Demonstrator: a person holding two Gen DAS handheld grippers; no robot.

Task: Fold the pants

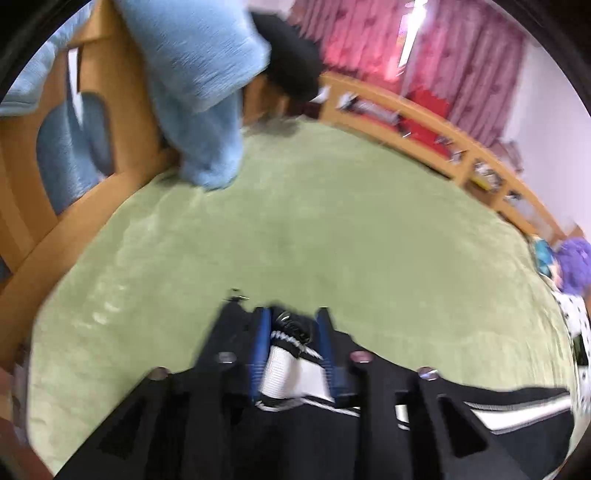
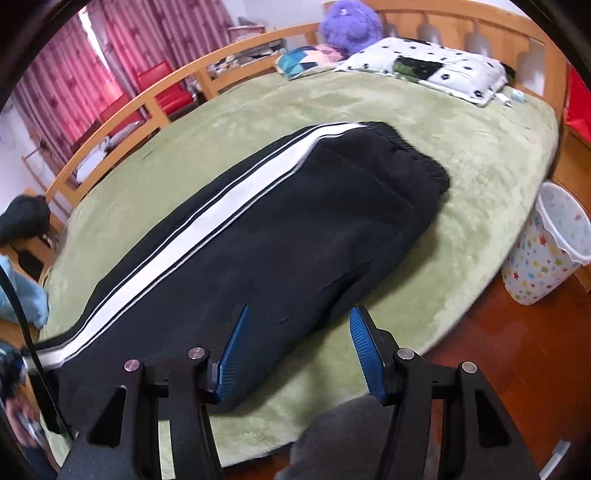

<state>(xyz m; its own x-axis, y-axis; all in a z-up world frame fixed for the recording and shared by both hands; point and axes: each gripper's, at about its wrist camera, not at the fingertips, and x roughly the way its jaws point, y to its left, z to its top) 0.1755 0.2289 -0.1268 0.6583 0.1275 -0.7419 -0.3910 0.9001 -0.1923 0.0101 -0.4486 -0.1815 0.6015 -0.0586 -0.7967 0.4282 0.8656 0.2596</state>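
Note:
Black pants with a white side stripe lie lengthwise on the green bedspread, waistband toward the pillows. My left gripper is shut on the pants' cuff end, the striped fabric bunched between its blue pads, at the near edge of the bed. My right gripper is open and empty, its blue fingers hovering over the near part of the leg. The pants also show at the lower right of the left wrist view.
A wooden bed rail curves around the far side. Pillows and a purple plush lie at the head. A star-patterned bin stands on the wood floor at right. Light blue cloth hangs over the footboard.

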